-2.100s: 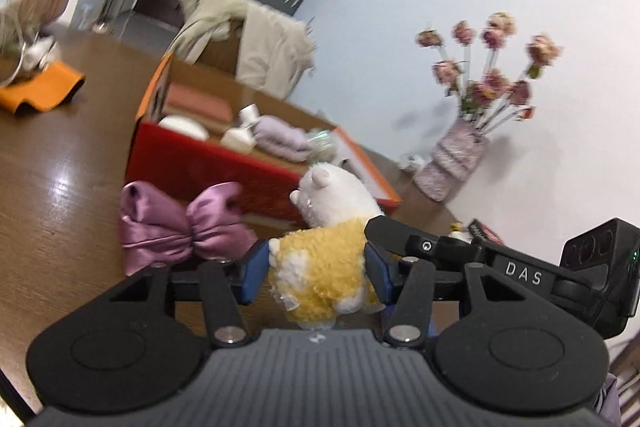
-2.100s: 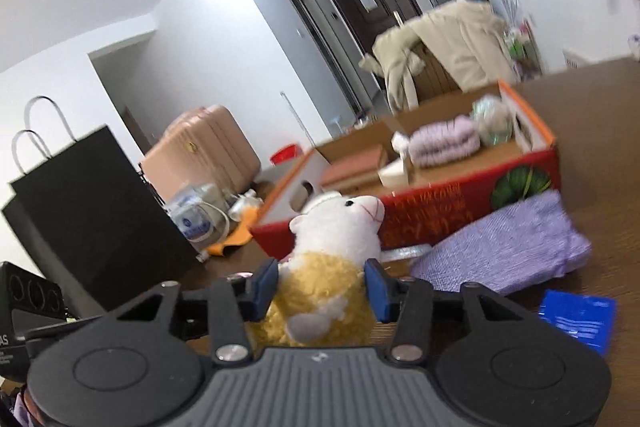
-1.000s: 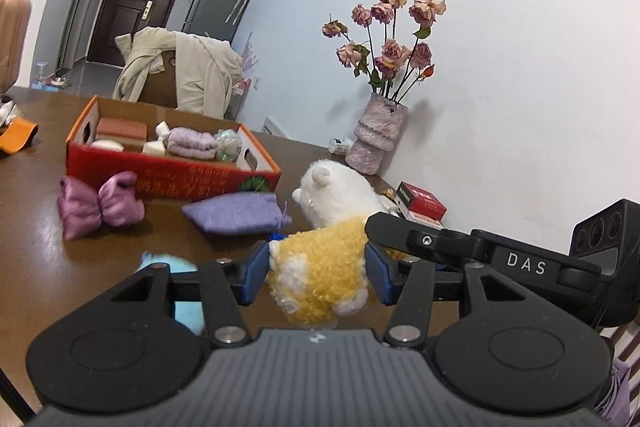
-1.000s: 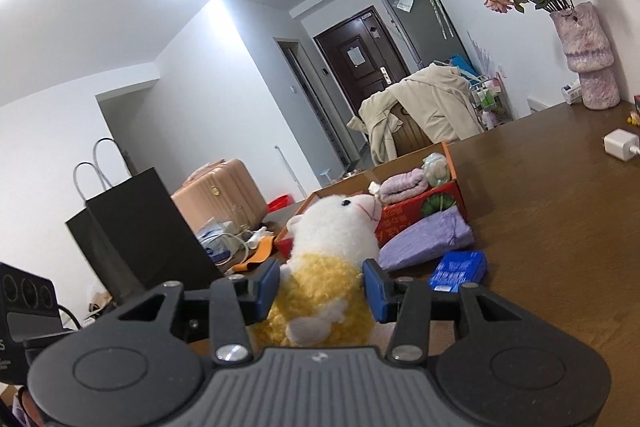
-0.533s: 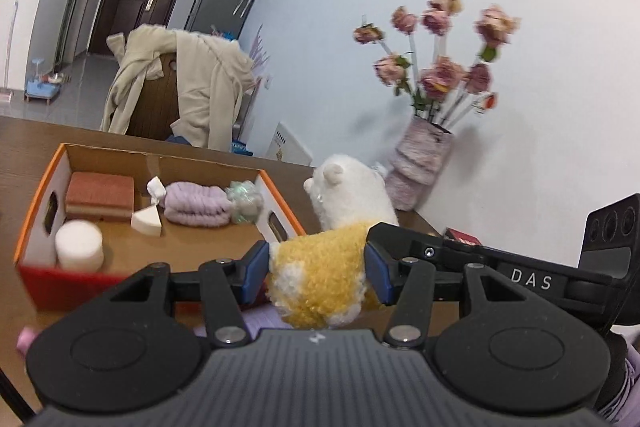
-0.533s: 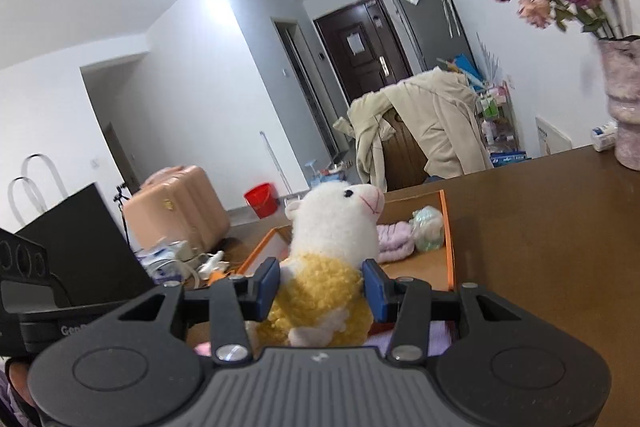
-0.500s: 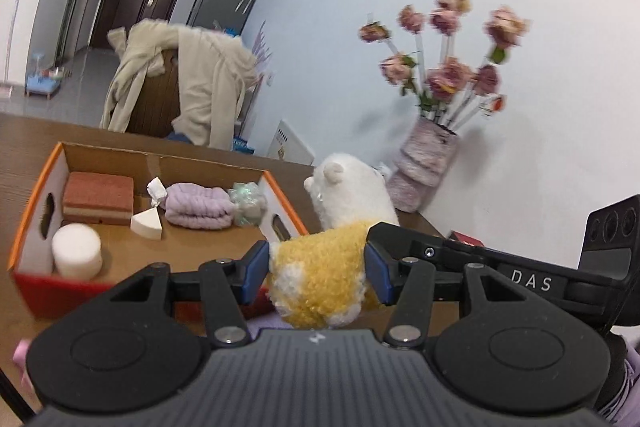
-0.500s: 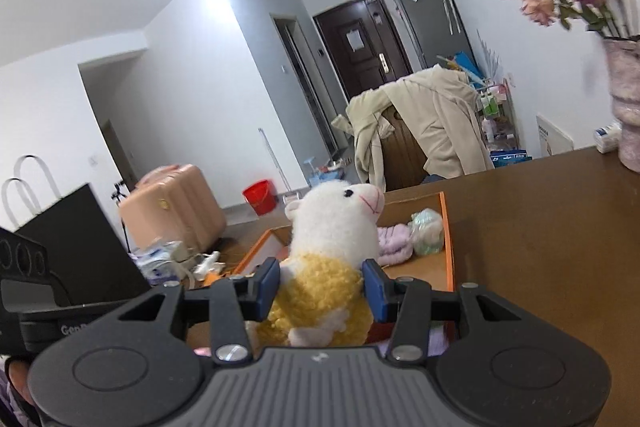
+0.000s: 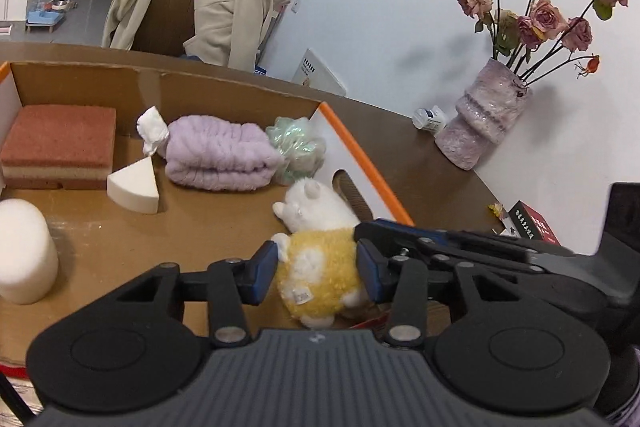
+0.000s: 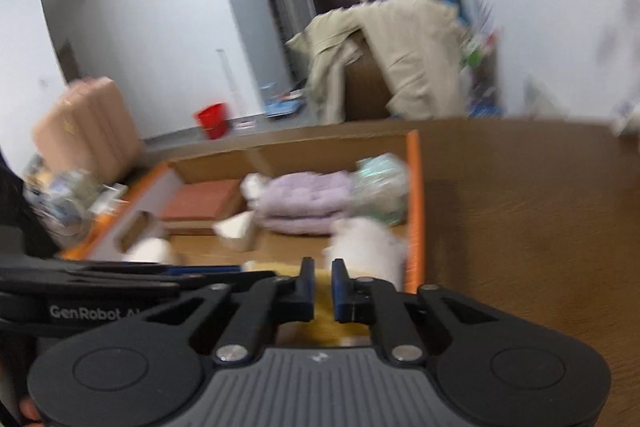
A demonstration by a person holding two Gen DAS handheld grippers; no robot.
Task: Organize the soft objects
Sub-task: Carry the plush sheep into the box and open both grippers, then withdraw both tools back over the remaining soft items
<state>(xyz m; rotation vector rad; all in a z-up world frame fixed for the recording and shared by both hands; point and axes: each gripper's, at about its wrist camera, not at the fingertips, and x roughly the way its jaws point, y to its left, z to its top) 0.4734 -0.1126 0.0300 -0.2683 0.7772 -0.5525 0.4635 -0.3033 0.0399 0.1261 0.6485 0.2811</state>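
Jaws: left gripper [image 9: 318, 271] brackets plush sheep [image 9: 320, 259]; right gripper [image 10: 323, 285] pinched, blurred.

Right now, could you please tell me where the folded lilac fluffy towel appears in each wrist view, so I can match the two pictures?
Left wrist view: the folded lilac fluffy towel lies left of centre at mid-height, inside the cardboard box.
Right wrist view: it sits at the centre, blurred, above the right gripper.
Shared landmark: the pale green mesh bath pouf touches the towel's right end in both.
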